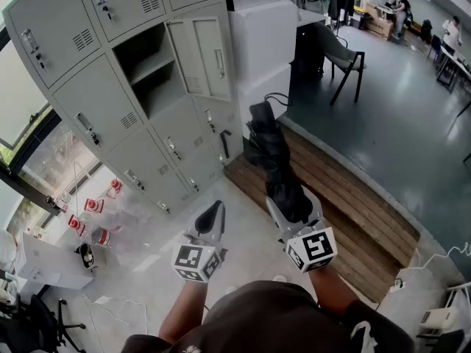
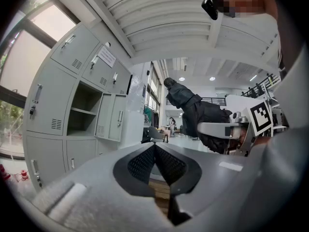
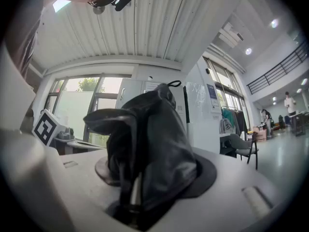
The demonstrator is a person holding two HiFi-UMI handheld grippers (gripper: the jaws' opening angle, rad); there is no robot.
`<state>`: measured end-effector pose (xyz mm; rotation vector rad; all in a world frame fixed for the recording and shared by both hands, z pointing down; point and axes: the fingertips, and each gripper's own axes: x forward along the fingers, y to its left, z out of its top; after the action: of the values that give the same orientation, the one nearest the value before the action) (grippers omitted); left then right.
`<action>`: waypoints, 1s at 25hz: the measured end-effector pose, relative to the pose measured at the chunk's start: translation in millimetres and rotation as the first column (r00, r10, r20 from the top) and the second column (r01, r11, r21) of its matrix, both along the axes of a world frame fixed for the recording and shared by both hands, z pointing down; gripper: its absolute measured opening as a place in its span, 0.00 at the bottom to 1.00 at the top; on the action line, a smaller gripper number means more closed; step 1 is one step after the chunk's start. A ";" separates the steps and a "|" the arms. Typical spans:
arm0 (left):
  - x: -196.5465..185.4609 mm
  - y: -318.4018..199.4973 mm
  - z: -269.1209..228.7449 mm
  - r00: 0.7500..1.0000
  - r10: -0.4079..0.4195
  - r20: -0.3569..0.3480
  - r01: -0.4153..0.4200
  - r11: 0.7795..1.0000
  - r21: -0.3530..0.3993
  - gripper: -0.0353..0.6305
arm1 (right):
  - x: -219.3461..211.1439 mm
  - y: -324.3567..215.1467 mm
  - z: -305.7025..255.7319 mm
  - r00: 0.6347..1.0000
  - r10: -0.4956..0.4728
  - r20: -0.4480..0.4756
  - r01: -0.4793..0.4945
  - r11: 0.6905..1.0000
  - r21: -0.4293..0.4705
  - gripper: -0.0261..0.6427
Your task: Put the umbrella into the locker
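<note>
The right hand-held gripper clamps the black umbrella near the open locker; the left hand-held gripper is closed, empty.

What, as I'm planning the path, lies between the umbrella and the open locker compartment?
The swung-open door stands between them, as the head view shows.

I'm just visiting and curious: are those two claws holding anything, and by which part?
The right gripper clamps the folded black umbrella by the near end of its bundled fabric; the left gripper is shut and empty.
</note>
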<state>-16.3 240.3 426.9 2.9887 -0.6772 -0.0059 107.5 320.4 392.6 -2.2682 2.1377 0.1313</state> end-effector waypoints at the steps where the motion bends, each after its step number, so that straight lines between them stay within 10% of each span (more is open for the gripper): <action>1: -0.2 -0.3 0.7 1.000 -0.001 0.000 0.001 1.000 -0.001 0.06 | 0.0 0.7 -2.5 1.000 -0.003 0.008 0.003 1.000 0.010 0.39; 25: -28.7 -15.1 -8.6 0.996 -0.083 -0.020 0.083 0.996 0.039 0.06 | -17.9 -10.8 -2.0 0.997 -0.056 0.053 0.054 0.998 0.033 0.40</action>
<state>-45.0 225.1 418.3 2.9917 -0.8081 -0.0524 89.6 309.6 390.6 -2.1679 2.1535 0.1016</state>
